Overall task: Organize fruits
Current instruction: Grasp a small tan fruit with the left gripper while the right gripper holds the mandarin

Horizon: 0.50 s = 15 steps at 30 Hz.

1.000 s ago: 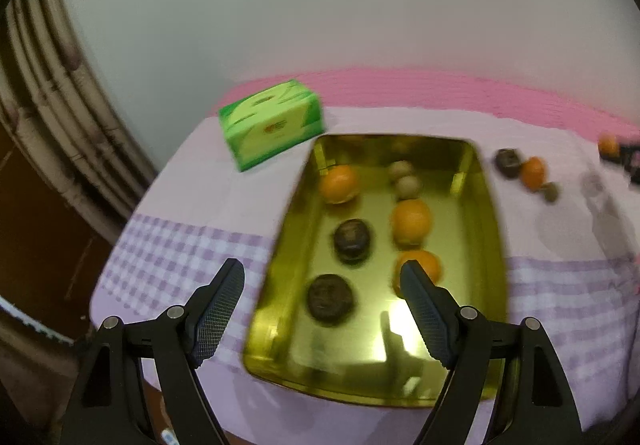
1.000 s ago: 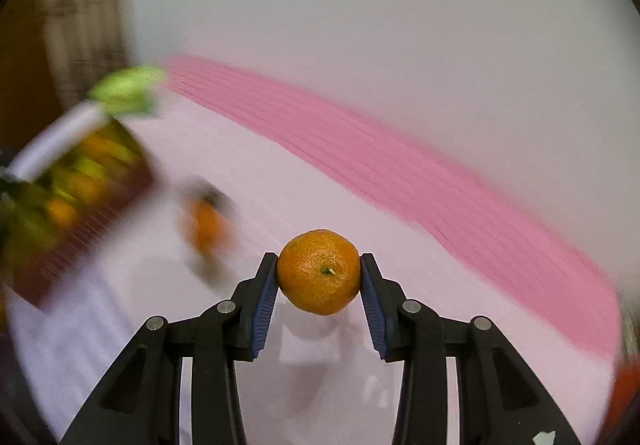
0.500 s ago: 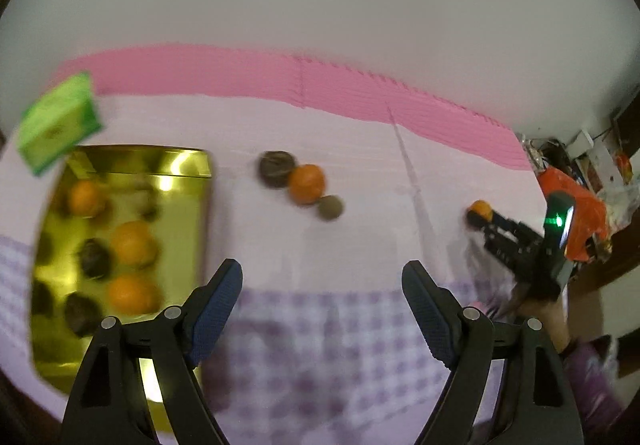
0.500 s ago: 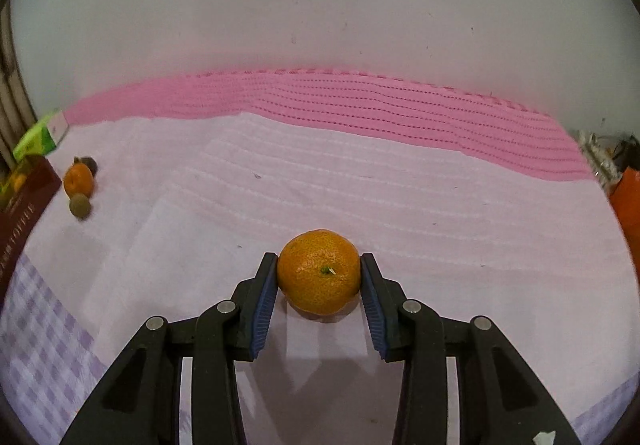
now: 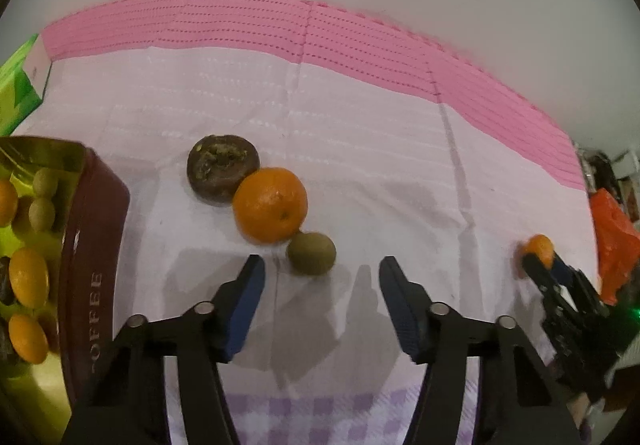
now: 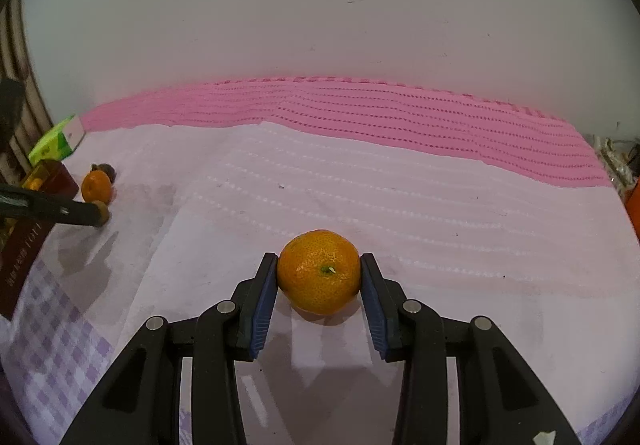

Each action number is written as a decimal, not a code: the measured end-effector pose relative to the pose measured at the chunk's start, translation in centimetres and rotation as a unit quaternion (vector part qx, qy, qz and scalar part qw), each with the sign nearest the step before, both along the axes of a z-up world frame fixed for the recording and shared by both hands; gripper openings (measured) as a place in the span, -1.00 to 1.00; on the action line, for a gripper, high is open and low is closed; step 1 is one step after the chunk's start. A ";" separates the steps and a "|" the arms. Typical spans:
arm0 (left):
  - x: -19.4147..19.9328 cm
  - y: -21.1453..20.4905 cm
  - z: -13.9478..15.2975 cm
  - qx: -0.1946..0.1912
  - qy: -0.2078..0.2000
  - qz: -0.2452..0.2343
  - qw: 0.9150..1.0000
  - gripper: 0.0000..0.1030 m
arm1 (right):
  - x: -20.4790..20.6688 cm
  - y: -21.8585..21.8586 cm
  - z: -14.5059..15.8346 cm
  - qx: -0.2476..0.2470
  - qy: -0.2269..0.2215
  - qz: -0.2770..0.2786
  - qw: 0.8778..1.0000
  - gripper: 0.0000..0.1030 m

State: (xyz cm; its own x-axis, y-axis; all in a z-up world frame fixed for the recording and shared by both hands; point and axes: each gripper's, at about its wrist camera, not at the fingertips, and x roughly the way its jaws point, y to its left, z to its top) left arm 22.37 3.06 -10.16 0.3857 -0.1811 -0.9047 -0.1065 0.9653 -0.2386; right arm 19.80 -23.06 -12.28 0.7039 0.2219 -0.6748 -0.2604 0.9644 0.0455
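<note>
The right hand-held gripper is clamping a small round orange mandarin between its 2 blue-padded fingers, the fruit sitting just above the pale pink cloth that is covering the bench. The left hand-held gripper is hanging over the same cloth with its jaws apart; they have just been closing, and nothing is lying between them. A small greenish-brown round fruit is resting just beyond its fingertips, touching a larger round orange, which in turn is touching a dark brown wrinkled fruit. At the left, a gold-lined rectangular tin with maroon walls is holding several oranges and small greenish fruits. A green cardboard box is standing behind the tin.
</note>
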 end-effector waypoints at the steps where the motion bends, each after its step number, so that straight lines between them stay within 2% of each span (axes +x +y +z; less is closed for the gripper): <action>1: 0.2 -0.1 -0.2 0.005 0.002 0.003 1.000 0.04 | 0.1 -0.3 0.0 0.009 0.004 -0.002 1.000 -0.28; 3: 0.8 -0.4 -0.4 0.012 -0.005 0.012 1.000 -0.05 | 0.3 -0.8 -0.1 0.018 0.007 -0.007 1.000 -0.28; 5: 1.3 -0.7 -0.5 0.023 -0.008 0.014 1.000 -0.25 | 0.2 -0.8 -0.2 0.022 0.007 -0.004 1.000 -0.28; 6: 1.4 -0.9 -0.5 0.031 -0.009 0.016 0.999 -0.44 | 0.2 -0.7 -0.2 0.020 0.006 -0.004 1.000 -0.28; 7: 1.3 -1.0 -0.6 0.034 -0.011 0.018 0.999 -0.48 | 0.1 -0.6 -0.2 0.017 0.006 -0.003 1.000 -0.28; 9: 1.0 -1.0 -0.7 0.026 -0.018 0.015 0.999 -0.49 | 0.1 -0.4 -0.3 0.012 0.007 0.001 1.000 -0.28; 11: -0.1 -1.1 -0.6 0.035 -0.022 0.002 0.999 -0.49 | 0.2 -0.5 -0.4 0.012 0.009 -0.001 1.000 -0.28; 15: -3.2 -0.8 0.9 0.029 -0.045 -0.016 0.998 -0.49 | 0.5 -0.9 -0.5 0.019 0.017 -0.010 1.000 -0.28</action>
State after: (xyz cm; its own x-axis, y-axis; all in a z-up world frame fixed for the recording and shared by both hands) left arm 19.17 2.29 -9.25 0.4608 -0.1429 -0.8759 -0.0557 0.9804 -0.1892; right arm 20.29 -24.00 -12.74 0.6856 0.2341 -0.6893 -0.2385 0.9669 0.0910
